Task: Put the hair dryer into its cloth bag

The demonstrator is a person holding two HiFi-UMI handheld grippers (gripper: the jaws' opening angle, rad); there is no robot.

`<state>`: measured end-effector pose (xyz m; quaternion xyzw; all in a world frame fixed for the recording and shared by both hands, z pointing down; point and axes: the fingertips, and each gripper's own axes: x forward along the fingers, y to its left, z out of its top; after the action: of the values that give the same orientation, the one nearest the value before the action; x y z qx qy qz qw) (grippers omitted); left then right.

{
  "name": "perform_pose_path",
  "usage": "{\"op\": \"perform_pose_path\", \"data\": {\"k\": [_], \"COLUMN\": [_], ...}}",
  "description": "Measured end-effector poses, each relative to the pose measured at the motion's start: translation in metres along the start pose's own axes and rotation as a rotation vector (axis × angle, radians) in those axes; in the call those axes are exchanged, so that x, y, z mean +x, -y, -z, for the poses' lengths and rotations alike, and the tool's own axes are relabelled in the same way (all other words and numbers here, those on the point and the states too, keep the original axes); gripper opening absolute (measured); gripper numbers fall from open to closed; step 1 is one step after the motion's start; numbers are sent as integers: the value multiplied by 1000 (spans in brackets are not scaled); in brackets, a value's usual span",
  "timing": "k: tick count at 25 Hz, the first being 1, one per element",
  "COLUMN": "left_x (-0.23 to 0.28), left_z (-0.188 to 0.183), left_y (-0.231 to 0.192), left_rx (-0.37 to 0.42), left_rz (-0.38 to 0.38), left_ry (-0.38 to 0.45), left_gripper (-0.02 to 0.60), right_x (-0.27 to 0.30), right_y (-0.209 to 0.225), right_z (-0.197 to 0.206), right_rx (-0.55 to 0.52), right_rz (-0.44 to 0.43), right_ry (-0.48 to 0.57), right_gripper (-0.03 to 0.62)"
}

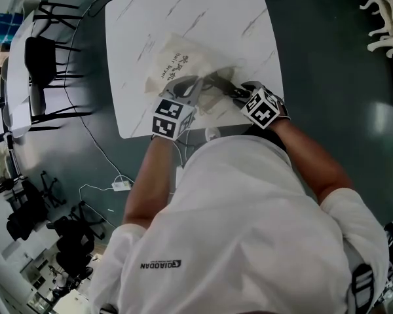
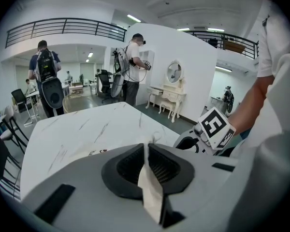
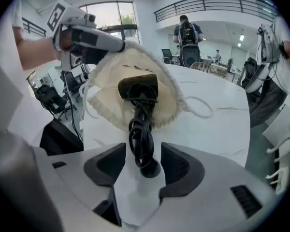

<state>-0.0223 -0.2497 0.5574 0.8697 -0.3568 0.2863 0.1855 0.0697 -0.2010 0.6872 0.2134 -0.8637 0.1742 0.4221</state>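
Right tongs (image 3: 144,162) stand wide open, with a black cord (image 3: 140,129) lying loose between them. The hair dryer (image 3: 137,87) pokes into the cloth bag (image 3: 108,100) on the white table (image 3: 217,124). Left tongs (image 2: 147,167) pinch the bag's edge tight.

At the right gripper view's centre, the cream drawstring cloth bag (image 3: 106,98) hides most of the black plastic hair dryer (image 3: 137,87); only its end and coiled black cord (image 3: 141,137) show. In the head view's middle, the bag's dark print (image 1: 173,64) is too small to read.
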Motion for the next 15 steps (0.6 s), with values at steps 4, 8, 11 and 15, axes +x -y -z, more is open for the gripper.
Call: {"op": "perform_pose_path", "data": {"k": [4, 8, 11, 15], "left_x": [-1, 0, 0, -2], "left_z": [-2, -2, -1, -3], "left_y": [1, 2, 5, 7], "left_rx": [1, -9, -15, -28], "left_rz": [1, -2, 4, 8], "left_ry": [-5, 0, 5, 14], "left_gripper": [51, 51, 51, 51], "right_x": [3, 2, 4, 16], "right_y": [4, 0, -7, -15], "right_z": [5, -4, -23, -60], "right_rx": [-79, -111, -89, -96], "right_rz": [56, 28, -7, -43], "right_ry": [-28, -14, 26, 70], "right_gripper": [176, 160, 160, 154]}}
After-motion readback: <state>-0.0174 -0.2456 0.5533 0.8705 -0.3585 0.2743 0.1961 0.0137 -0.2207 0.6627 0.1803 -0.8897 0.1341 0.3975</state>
